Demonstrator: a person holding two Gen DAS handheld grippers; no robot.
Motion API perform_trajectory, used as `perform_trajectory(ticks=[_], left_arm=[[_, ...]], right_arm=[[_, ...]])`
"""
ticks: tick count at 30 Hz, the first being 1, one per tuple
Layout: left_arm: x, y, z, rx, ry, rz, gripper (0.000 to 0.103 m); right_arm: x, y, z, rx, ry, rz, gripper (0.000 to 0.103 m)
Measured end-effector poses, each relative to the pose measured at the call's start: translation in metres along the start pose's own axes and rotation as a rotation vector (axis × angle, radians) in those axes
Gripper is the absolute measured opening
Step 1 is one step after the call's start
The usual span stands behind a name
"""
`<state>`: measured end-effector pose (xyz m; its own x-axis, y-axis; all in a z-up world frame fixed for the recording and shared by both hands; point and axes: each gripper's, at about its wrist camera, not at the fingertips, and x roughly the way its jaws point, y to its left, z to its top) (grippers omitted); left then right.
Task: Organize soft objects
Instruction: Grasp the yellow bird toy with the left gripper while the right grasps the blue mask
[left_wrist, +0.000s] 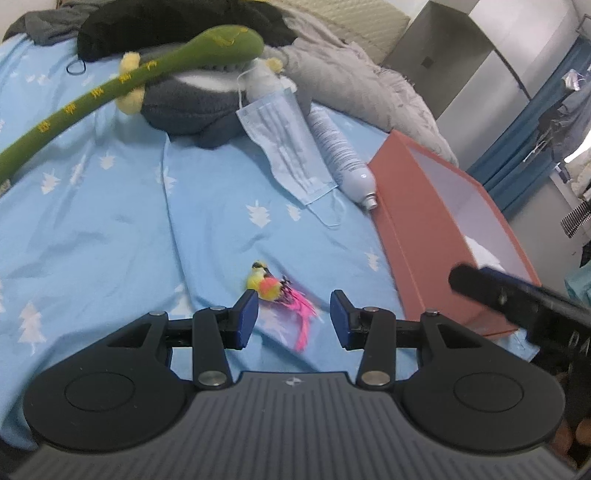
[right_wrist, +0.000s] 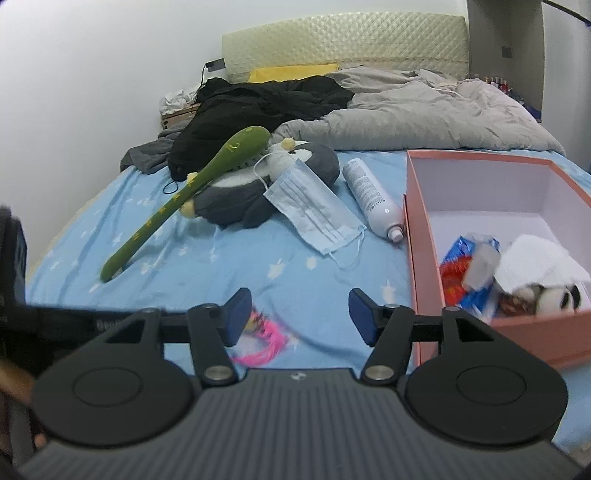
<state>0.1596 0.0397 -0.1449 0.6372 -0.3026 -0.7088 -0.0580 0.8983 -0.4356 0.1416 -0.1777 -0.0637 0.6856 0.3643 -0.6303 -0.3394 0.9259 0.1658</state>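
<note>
A: Left wrist view: our left gripper stands apart and empty, toy bird low centre between its pads.
B: We lower, straddle its body, not feathers. Right gripper also apart, empty.

Left gripper fingers apart, empty, right gripper likewise

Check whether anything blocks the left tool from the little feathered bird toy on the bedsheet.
Nothing visible does. The bird toy lies on bare bedsheet just ahead of the open left tool, near its left finger. The face mask and pink box lie farther off.
</note>
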Motion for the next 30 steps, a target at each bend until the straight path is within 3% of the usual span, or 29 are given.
perform_trajectory(ticks=[6,18,21,30], left_arm=[[0.036,0.011,0.011,-0.007,0.019,0.001,0.049],[0.086,0.022,0.016,0.012,0.061,-0.023,0.048],[0.093,0.033,0.016,-0.052,0.089,-0.035,0.039],[0.096,0.050,0.024,-0.104,0.066,-0.074,0.030]], right_arm=[[0.052,-0.004,0.021,-0.012,0.022,0.001,0.066],[0.171,-0.010,0.055,-0.047,0.097,-0.015,0.067],[0.200,-0.012,0.062,-0.063,0.114,-0.029,0.067],[0.266,-0.011,0.063,-0.060,0.172,-0.053,0.067]])
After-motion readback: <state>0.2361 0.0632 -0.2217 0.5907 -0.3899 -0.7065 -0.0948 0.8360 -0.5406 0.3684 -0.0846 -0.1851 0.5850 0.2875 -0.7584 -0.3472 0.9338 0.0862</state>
